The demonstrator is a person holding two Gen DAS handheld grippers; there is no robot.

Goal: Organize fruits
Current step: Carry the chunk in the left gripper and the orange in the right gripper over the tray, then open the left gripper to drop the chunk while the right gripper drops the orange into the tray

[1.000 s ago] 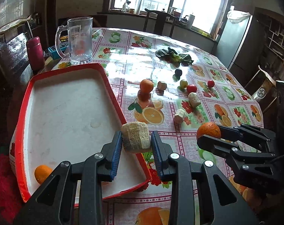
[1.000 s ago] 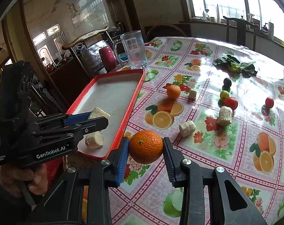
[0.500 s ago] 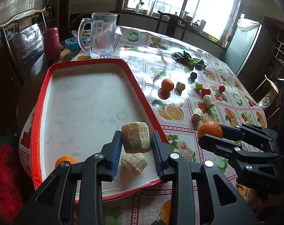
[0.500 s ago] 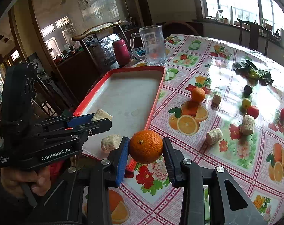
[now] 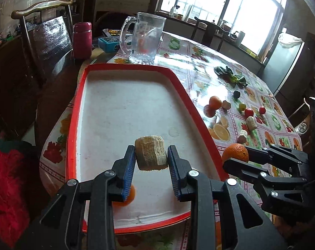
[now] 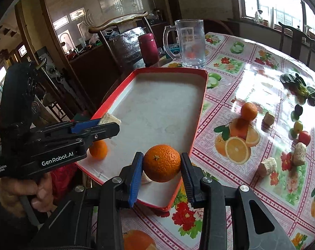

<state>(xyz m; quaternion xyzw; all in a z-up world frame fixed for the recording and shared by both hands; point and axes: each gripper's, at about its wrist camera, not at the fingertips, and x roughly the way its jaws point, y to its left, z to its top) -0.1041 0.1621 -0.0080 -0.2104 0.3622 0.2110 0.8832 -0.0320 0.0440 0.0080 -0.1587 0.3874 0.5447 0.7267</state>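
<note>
Both grippers are now carrying their loads out over the tray [image 5: 78,112], where a second ago both loads were hanging above the tablecloth beside it. The left gripper [image 5: 151,162] is pinching a pale corn piece [image 5: 151,156] between its fingers [image 5: 129,166]; beyond its fingertips lies bare white tray floor, and an orange [image 5: 129,195] is resting in the tray just below and behind the left finger. The right gripper [image 6: 161,163] is squeezing a second orange [image 6: 161,162] between its fingers [image 6: 136,170], holding it above the tray's near corner. A cut piece [image 6: 146,179] is lying in the tray under that orange, mostly hidden by it. Half a second ago the left view was showing this piece below its fingers; now it is out of that view.

That shift means the carrying part looks nearly done: each load is hanging over the tray, so lowering and releasing seems the next step. Neither has been set down yet.

Ahead and to the right of both grippers, on the table [image 6: 251,66], more remains: another orange [image 6: 248,110], two corn pieces [image 6: 267,165], small red and green fruits [image 6: 304,137], and leafy greens [image 6: 299,87]. Judging by that, the sorting is well short of finished. The oranges could roll on the smooth tray floor if released from a height.
</note>
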